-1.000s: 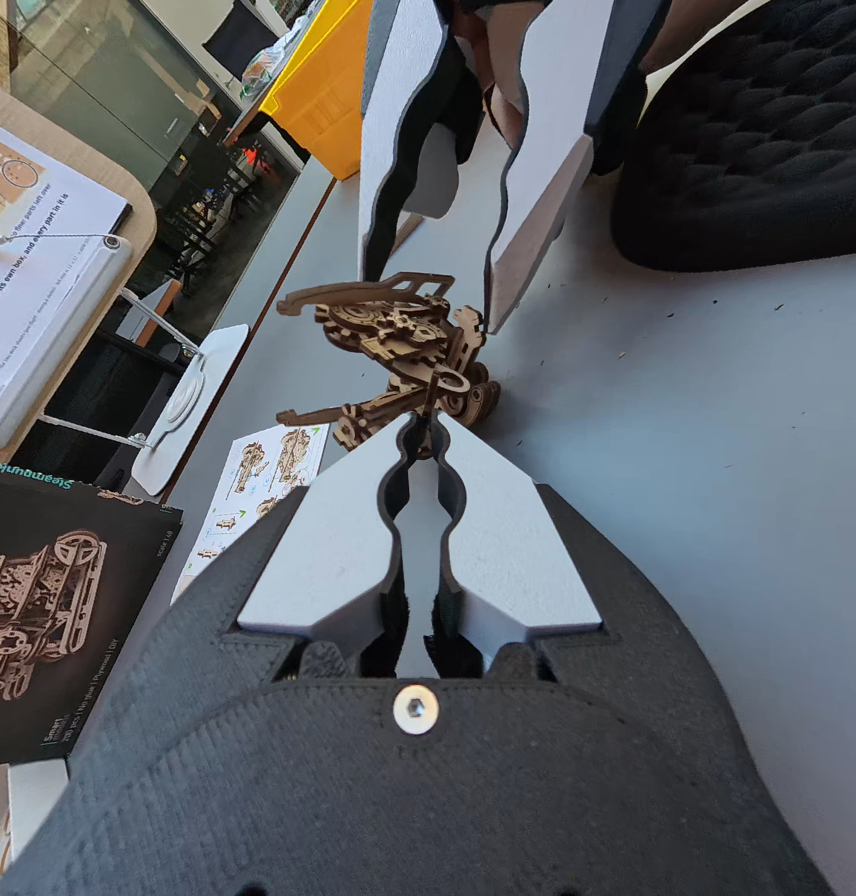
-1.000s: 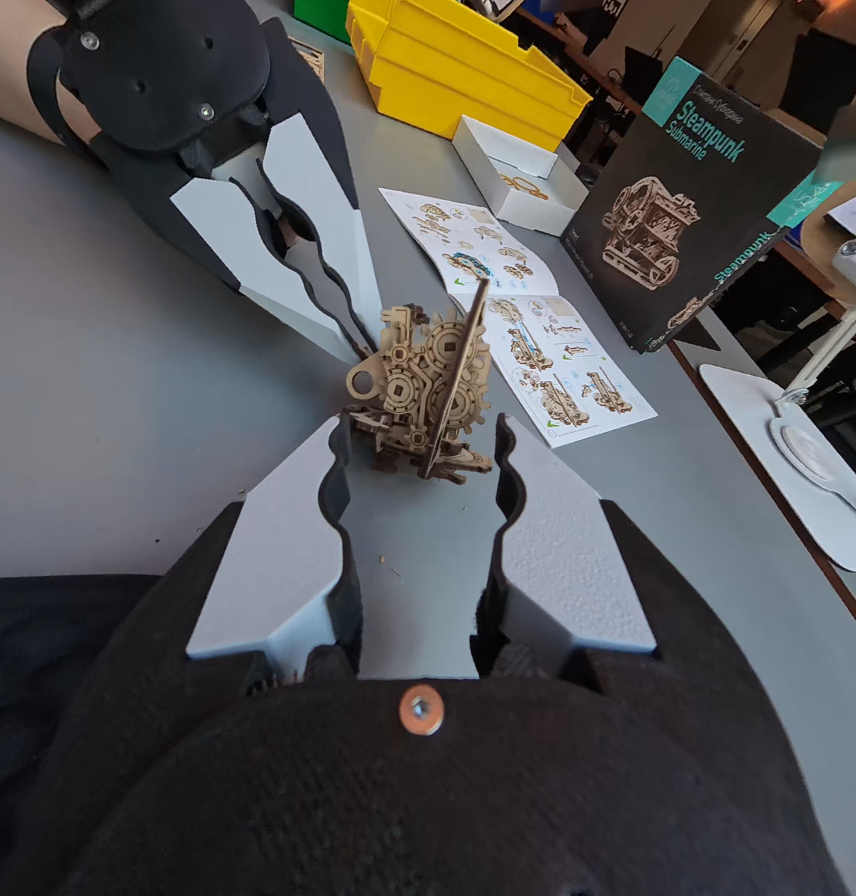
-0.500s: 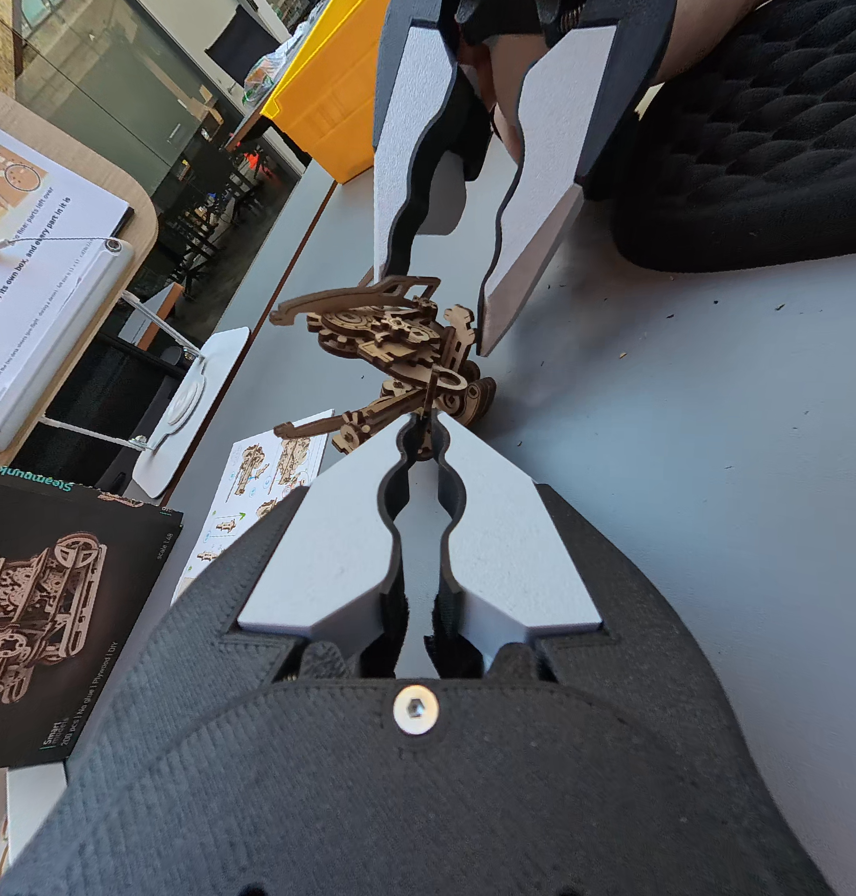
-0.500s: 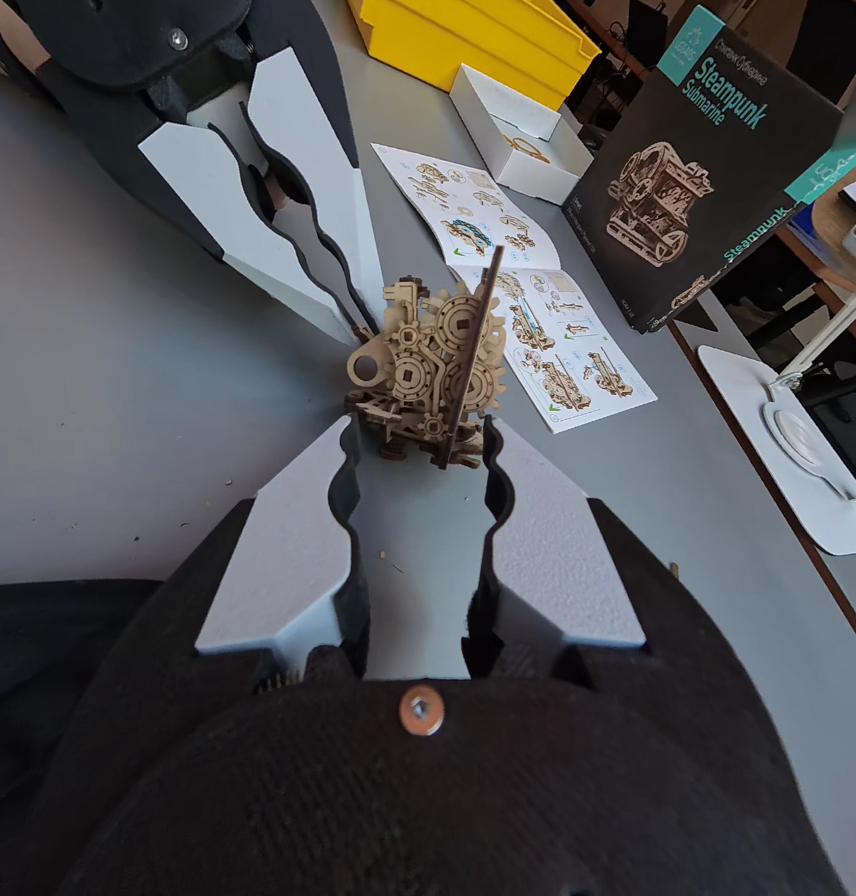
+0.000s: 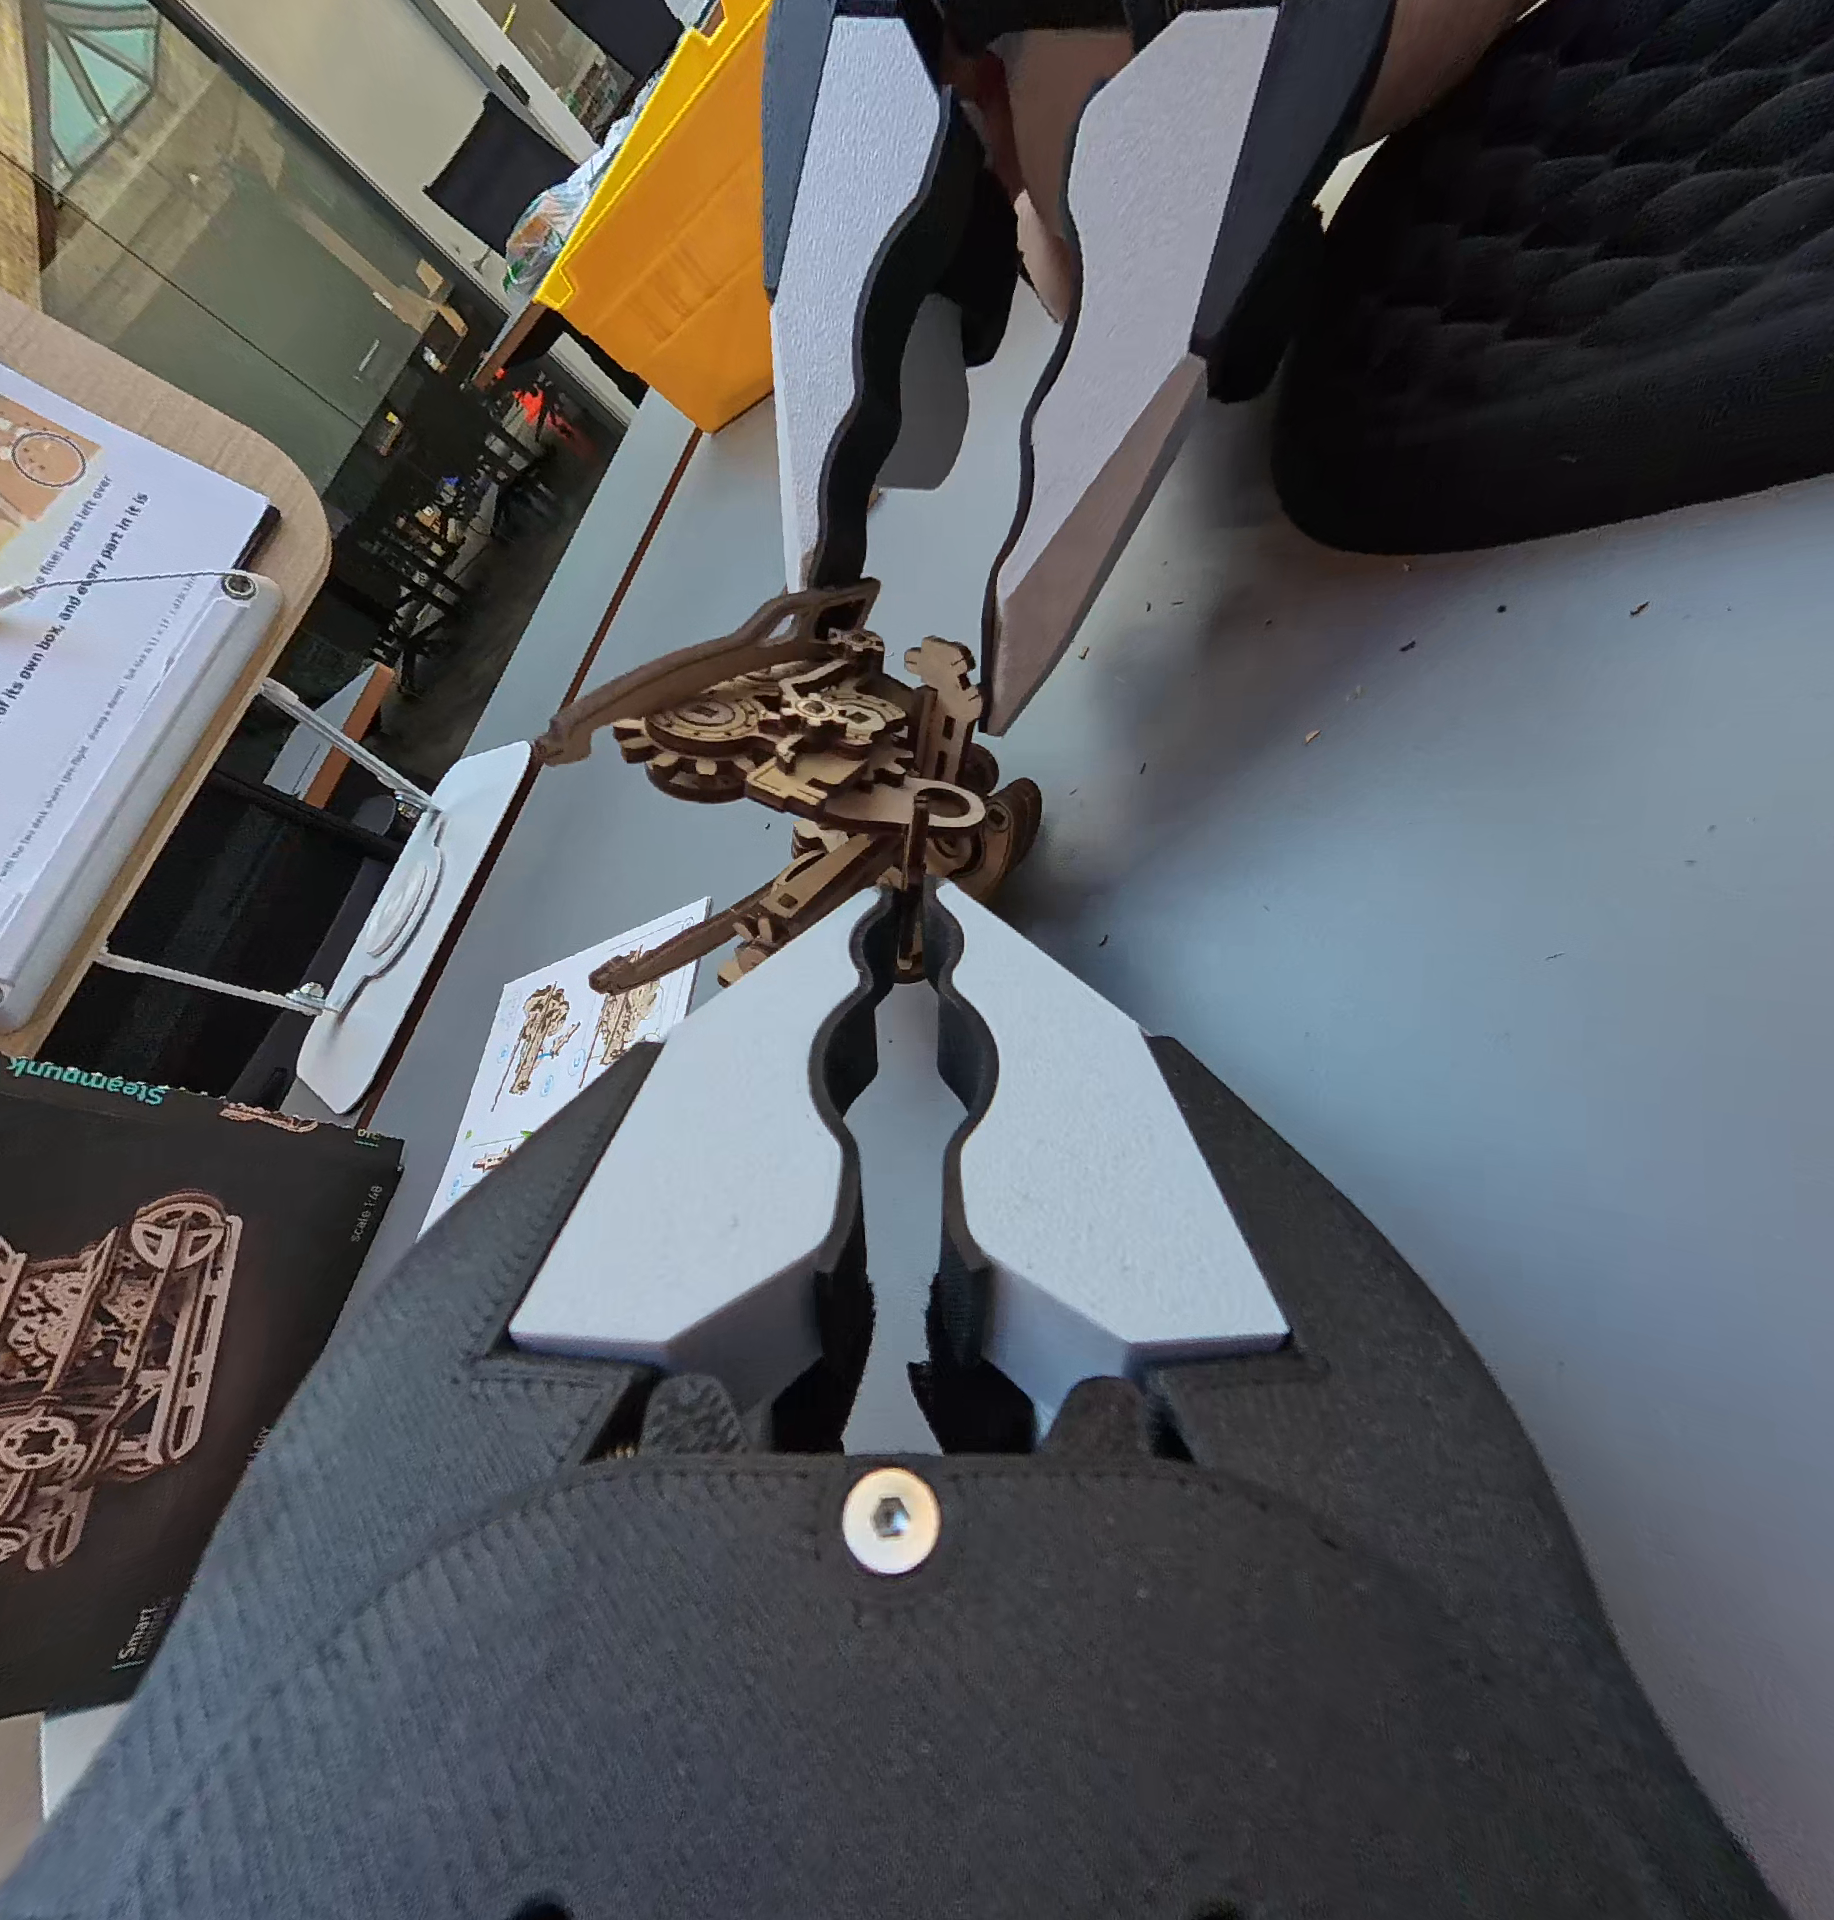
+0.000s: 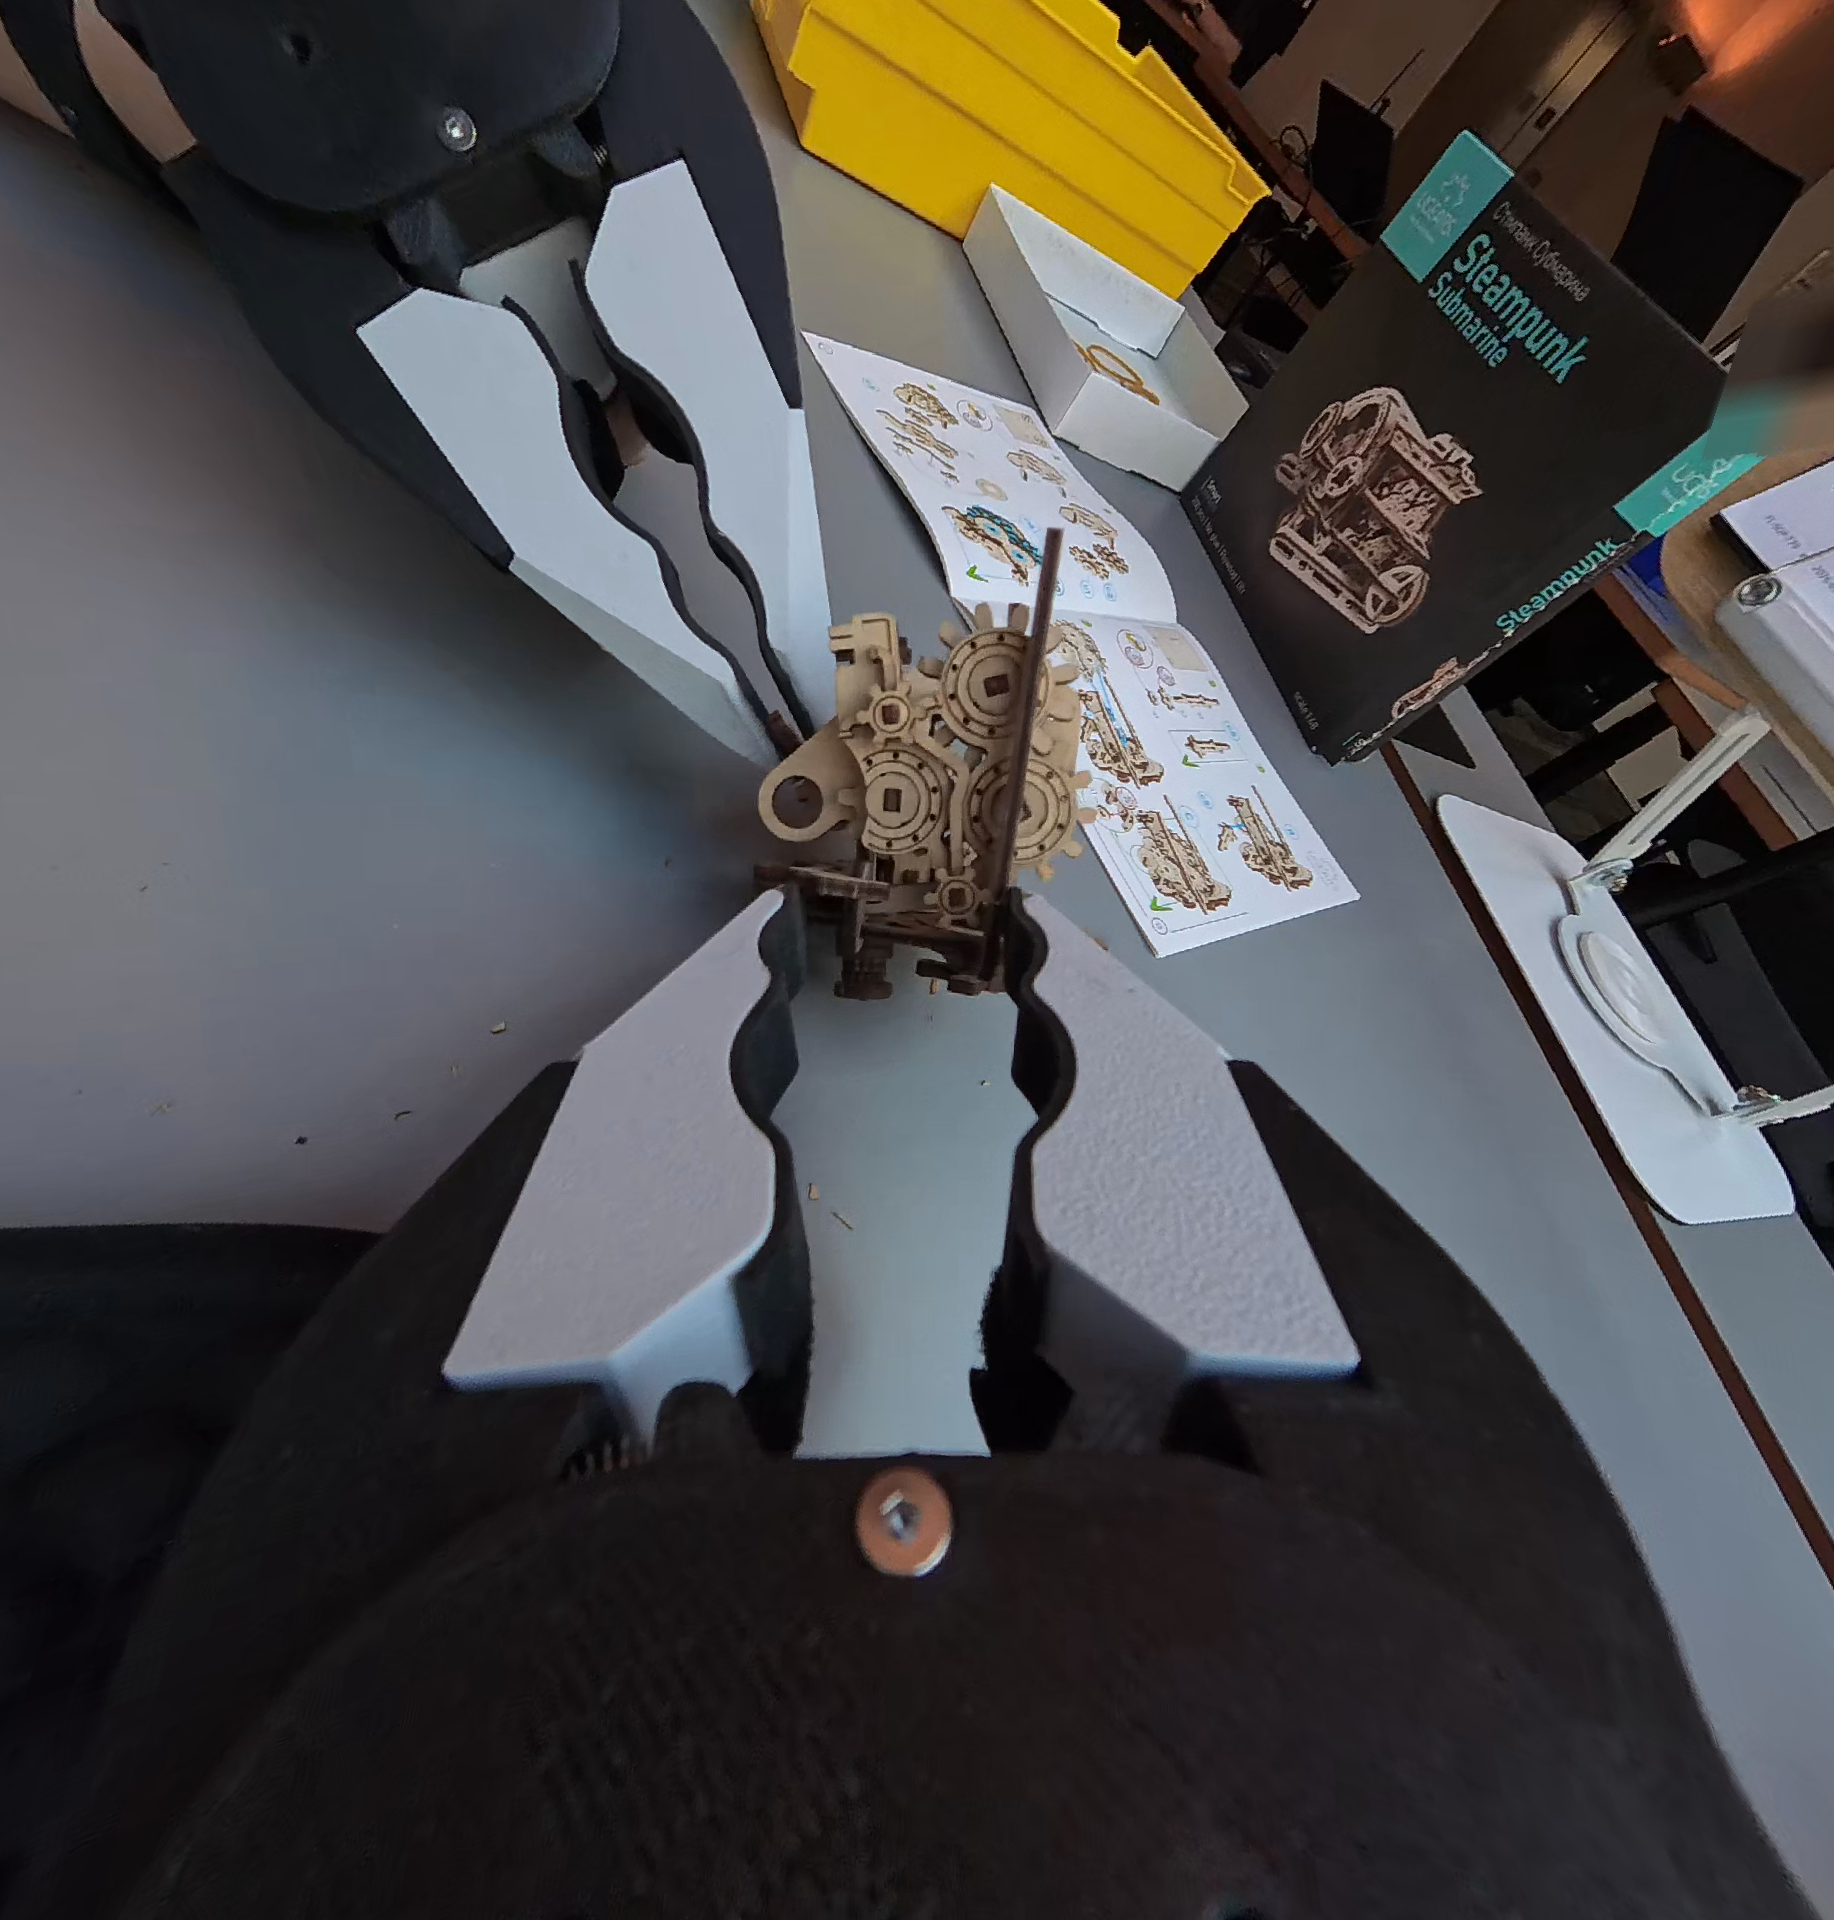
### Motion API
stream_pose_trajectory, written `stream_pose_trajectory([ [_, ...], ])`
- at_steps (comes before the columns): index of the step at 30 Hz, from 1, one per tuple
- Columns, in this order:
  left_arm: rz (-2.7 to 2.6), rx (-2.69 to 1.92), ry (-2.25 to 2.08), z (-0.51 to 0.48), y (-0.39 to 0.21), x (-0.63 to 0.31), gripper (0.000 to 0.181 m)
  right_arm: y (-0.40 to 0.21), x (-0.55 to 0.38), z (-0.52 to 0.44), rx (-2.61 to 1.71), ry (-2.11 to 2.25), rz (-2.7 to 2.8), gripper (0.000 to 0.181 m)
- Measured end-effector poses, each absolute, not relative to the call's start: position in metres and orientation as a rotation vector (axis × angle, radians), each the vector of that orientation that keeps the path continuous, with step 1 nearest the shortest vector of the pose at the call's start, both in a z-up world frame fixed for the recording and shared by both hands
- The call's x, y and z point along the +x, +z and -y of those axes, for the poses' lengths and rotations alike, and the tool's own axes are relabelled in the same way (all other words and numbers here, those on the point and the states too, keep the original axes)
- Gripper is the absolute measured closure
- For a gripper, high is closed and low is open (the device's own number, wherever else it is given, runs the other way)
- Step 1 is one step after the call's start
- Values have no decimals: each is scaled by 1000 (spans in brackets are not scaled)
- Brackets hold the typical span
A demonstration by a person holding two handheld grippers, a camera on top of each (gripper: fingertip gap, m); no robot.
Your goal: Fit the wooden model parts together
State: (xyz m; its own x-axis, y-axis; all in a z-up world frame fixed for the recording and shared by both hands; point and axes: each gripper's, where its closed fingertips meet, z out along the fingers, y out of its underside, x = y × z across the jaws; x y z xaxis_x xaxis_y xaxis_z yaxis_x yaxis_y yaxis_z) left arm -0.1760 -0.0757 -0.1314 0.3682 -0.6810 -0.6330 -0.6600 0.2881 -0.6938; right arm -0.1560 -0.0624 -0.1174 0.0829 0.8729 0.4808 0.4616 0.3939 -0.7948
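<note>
A wooden gear model (image 6: 923, 790) stands on the grey table (image 6: 269, 831), with a thin dark plate upright on its right side. My right gripper (image 6: 902, 925) has its fingers pressed against both sides of the model's base. My left gripper (image 5: 908, 914) is shut on a thin edge of the model (image 5: 819, 738). In the right wrist view the left gripper (image 6: 773, 727) comes in from the upper left, its tips at the model's far side. In the left wrist view the right gripper (image 5: 913, 644) reaches down from the top, with its fingers on either side of the model.
An instruction sheet (image 6: 1100, 675) lies just right of the model. Behind it stand a black kit box (image 6: 1464, 468), a small white box (image 6: 1100, 343) and yellow bins (image 6: 996, 104). A white stand base (image 6: 1619, 1039) sits at the table's right edge. A black mat (image 5: 1619, 260) lies beside the right gripper.
My right gripper has moved forward and narrowed its fingers from open onto the model's base. My left gripper has stayed shut on the model's thin edge.
</note>
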Motion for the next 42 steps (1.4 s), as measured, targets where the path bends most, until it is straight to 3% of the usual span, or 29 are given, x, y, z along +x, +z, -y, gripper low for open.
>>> stream_pose_trajectory([
  [36, -1290, -1434, -115, 77, -130, -177, 178, -124, -146, 51, -1276, 462, 1561, 150],
  [42, -1244, -1462, -141, 72, -126, -175, 179, -119, -141, 42, -1314, 528, 1500, 165],
])
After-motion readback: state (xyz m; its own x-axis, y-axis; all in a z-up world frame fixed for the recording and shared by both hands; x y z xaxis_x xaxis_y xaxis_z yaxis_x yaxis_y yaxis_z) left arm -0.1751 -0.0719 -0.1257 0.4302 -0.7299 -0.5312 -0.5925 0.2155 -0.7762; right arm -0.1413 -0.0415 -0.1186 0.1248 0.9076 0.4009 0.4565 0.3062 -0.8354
